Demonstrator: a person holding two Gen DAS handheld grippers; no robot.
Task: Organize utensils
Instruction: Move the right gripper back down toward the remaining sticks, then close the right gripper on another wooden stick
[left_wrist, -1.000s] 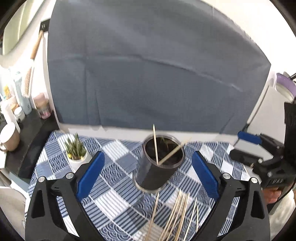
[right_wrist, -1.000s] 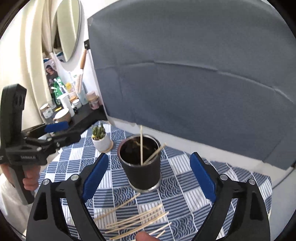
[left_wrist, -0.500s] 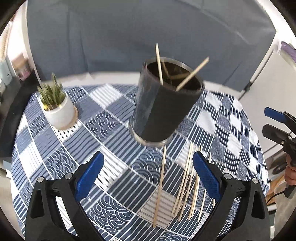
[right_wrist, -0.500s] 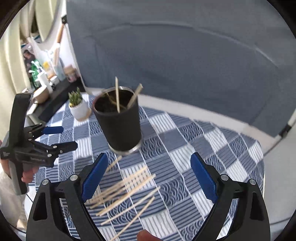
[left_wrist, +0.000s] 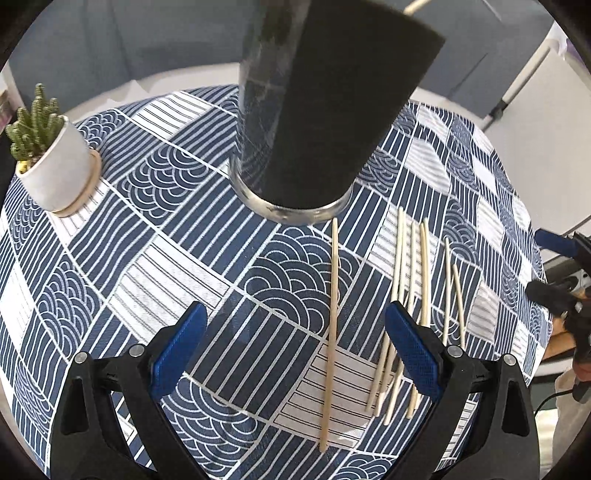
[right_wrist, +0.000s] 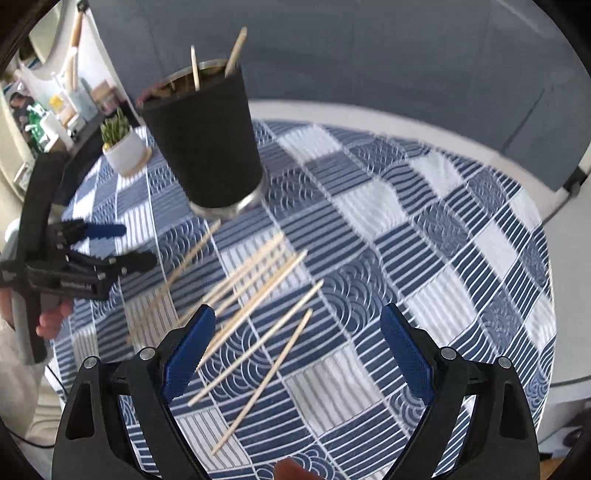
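On the blue patterned tablecloth (right_wrist: 424, 236), right in front of both my cameras, lie the loose wooden sticks (right_wrist: 258, 280), fanned out just beside the foot of the black holder cup (right_wrist: 207, 144). I count roughly seven or eight on the cloth, one stick (left_wrist: 331, 332) a little apart from the bunch. Two sticks already stand in the cup, so I judge the sorting barely begun, with most of the pile left to lift in. My left gripper (left_wrist: 295, 350) hangs above the cloth with its jaws spread wide, empty, the lone stick between them but untouched. My right gripper (right_wrist: 295, 354) is likewise gaping and holds nothing, poised over the lower sticks. A small potted plant (left_wrist: 51, 147) stands well apart at the table's edge.
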